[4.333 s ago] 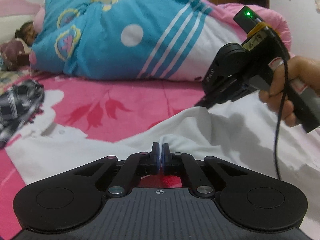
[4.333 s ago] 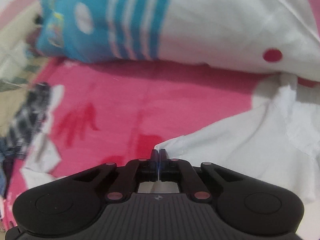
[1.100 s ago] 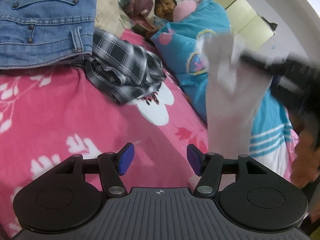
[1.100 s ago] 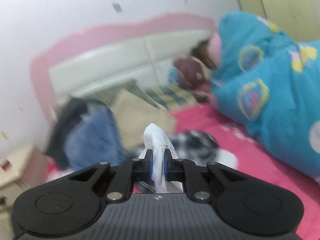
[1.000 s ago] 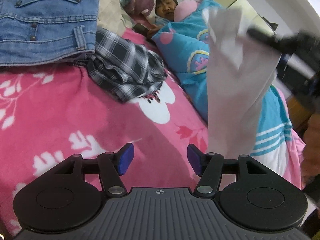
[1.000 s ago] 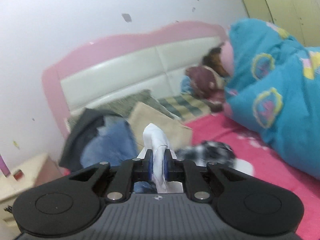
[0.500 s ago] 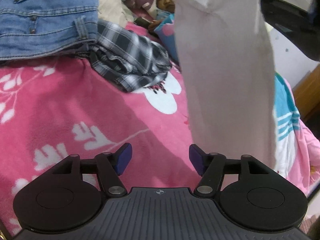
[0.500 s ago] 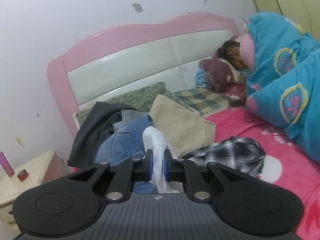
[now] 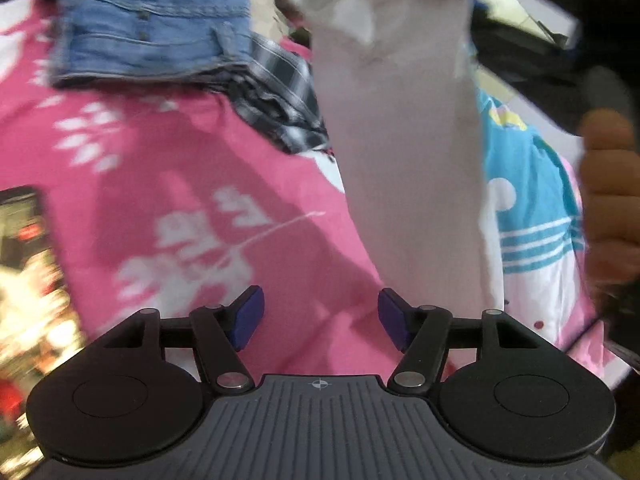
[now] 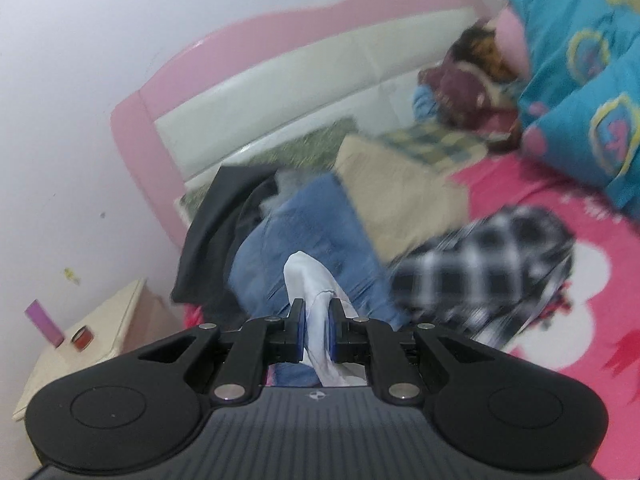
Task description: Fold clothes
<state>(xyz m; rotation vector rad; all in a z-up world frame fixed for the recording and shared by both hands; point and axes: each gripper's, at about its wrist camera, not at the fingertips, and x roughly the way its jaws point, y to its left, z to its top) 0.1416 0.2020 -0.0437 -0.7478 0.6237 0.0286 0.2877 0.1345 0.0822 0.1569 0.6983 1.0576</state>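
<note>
A white garment hangs as a long folded strip in the left wrist view, above the pink floral bedspread. Its top is held by my right gripper, which is shut on a bunch of the white cloth. That tool's dark body and the hand holding it show at the upper right. My left gripper is open, low beside the strip's lower end, with only bedspread showing between its blue pads.
Blue jeans and a plaid shirt lie on the bed behind the strip, beside a tan garment. A person lies under a blue blanket at the right. A phone sits at the left; a nightstand stands beside the pink headboard.
The hanging white strip has come closer and toward the middle of the left wrist view. The right gripper's view has swung down and left onto the jeans pile. The phone has come into view.
</note>
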